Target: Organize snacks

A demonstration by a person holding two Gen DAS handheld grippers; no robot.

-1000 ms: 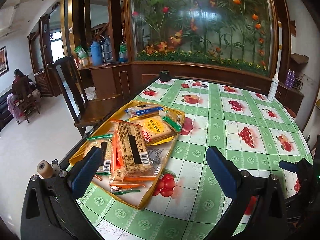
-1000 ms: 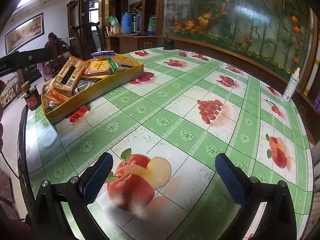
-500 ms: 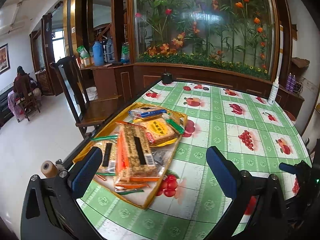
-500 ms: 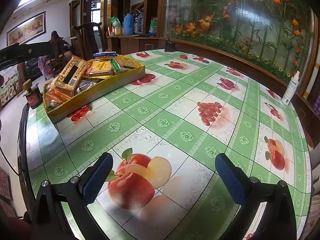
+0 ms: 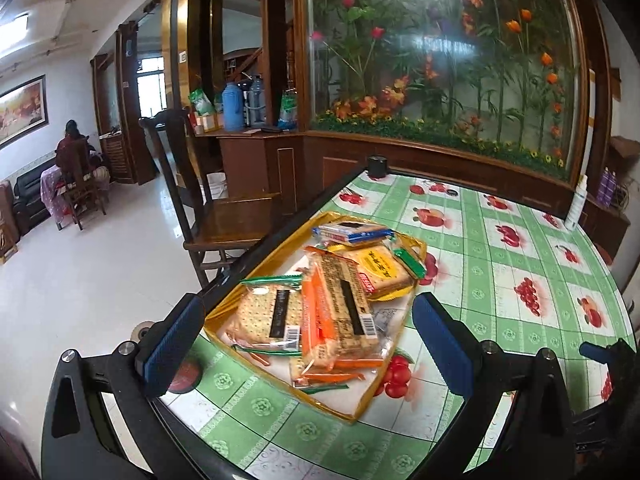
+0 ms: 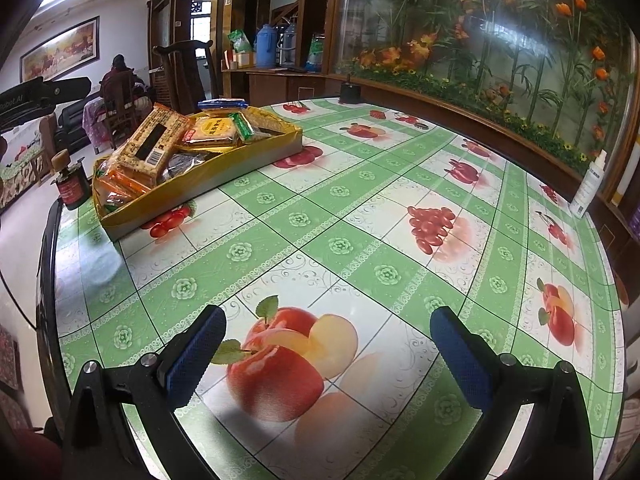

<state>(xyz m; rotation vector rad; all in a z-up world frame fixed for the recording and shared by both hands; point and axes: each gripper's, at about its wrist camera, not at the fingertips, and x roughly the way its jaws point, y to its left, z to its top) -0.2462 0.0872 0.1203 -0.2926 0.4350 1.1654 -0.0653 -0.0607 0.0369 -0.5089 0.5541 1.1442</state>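
While both sets of jaws stand wide apart and empty, left gripper (image 5: 304,334) hovering over the yellow tray (image 5: 362,400) at the desk's (image 6: 360,216) near edge, snack packets (image 5: 340,304) piled inside, right gripper (image 6: 328,352) above bare cloth, tray at ten o'clock.

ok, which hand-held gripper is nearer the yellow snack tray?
Left. The left hand-held gripper hangs open right over the yellow snack tray; the right hand-held gripper is across the table, open.

Snack packets (image 5: 336,300) in tray (image 5: 362,408) on table (image 6: 360,216)
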